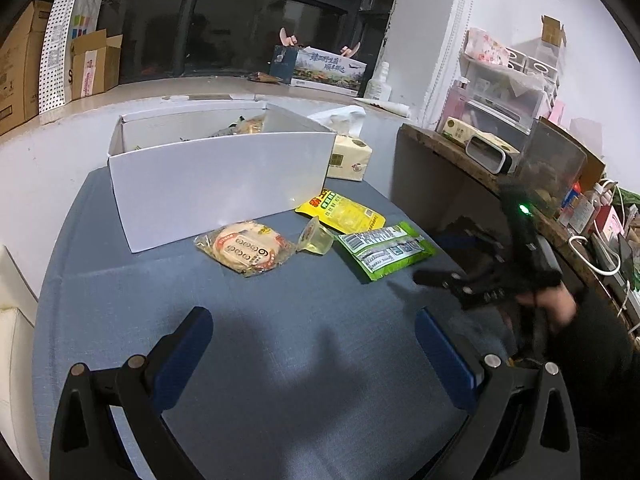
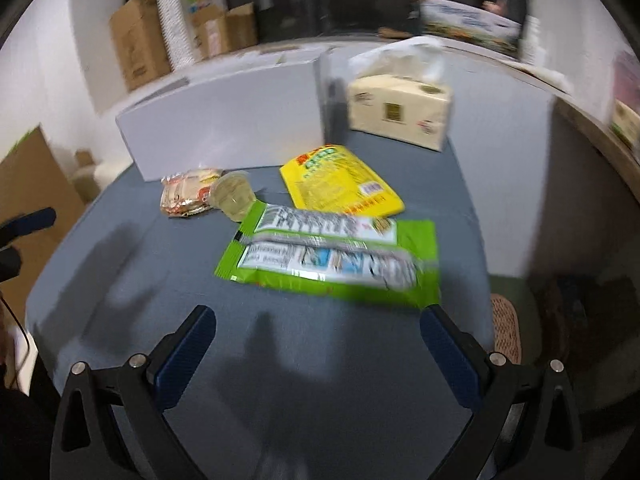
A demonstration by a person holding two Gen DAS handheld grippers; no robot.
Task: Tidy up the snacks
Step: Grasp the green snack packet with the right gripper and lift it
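In the left wrist view, the left tongs [image 1: 314,344] are spread wide with nothing between them, low over the near part of the blue table [image 1: 120,300]. Far on the table stands the white box [image 1: 208,188], and some snacks already lie inside it. Just in front of the box lie the round cake pack [image 1: 246,252], the little jelly cup [image 1: 318,236] touching it, the yellow bag [image 1: 342,212] and the green pack [image 1: 384,250] to the right. A hand [image 1: 556,304] holds the other tool at the right edge. In the right wrist view, which is blurry, the right tongs [image 2: 318,340] are also spread wide and hold nothing. The green pack [image 2: 332,256] lies just ahead of them, near the right finger [image 2: 448,352]. This pack is flat and slippery, so the tongs may slide over it or push it toward the table's right edge. The jelly cup [image 2: 234,196] lies tipped right beside it and could roll if bumped.
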